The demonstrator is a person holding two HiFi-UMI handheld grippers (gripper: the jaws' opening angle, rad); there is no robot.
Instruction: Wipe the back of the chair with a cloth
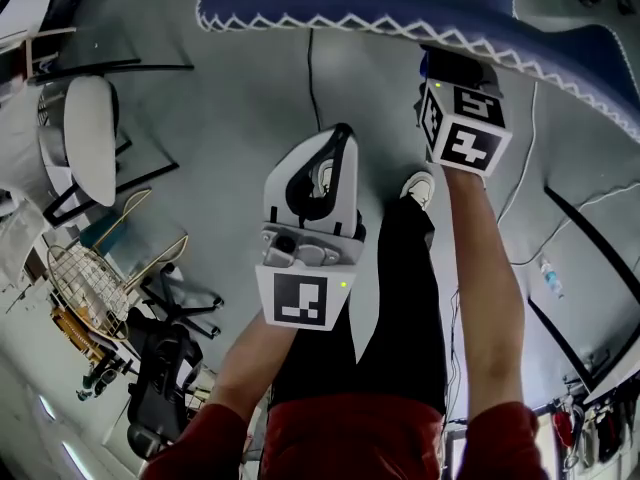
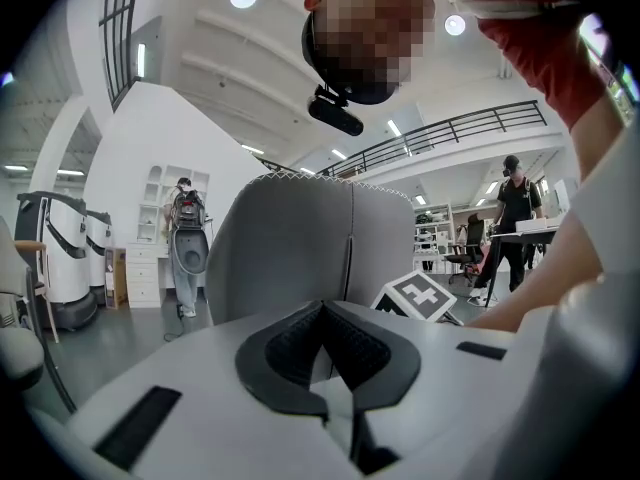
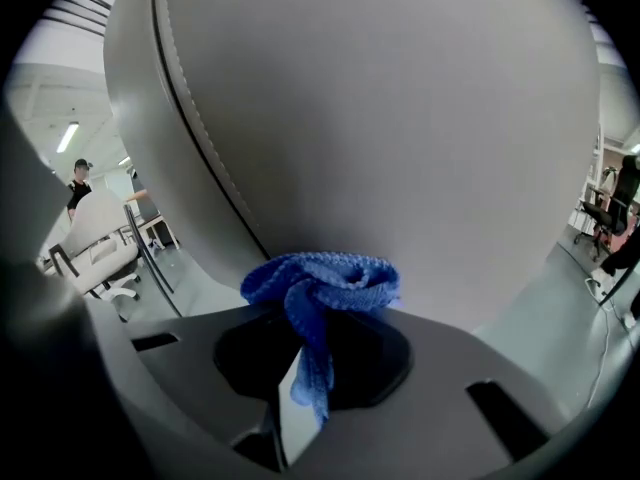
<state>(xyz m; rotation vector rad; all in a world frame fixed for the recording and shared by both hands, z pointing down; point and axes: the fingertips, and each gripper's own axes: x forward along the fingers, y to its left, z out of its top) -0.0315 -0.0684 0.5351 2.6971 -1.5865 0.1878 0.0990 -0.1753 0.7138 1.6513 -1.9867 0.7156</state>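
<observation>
- firmly, the right gripper (image 3: 312,353) has its jaws clamped on a blue cloth (image 3: 325,278); a loose tail of the fabric hangs down between them.
- the bunched cloth bulges over the jaw tips and sits right up against the chair back (image 3: 400,118), beside a dark stitched seam (image 3: 205,138) running down that surface.
- in the head view the right gripper's marker cube (image 1: 465,128) sits just below the chair's zigzag-stitched edge (image 1: 400,30), and the jaws themselves are hidden under it.
- the left gripper (image 2: 325,353) has its jaws closed together with nothing between them.
- it is held clear of the chair, which rises beyond its jaws in the left gripper view.
- below both grippers lie the grey floor (image 1: 230,118), the person's black trouser leg (image 1: 400,298) and a white shoe (image 1: 420,188).
- a white chair (image 1: 90,133) stands well off to the left.
</observation>
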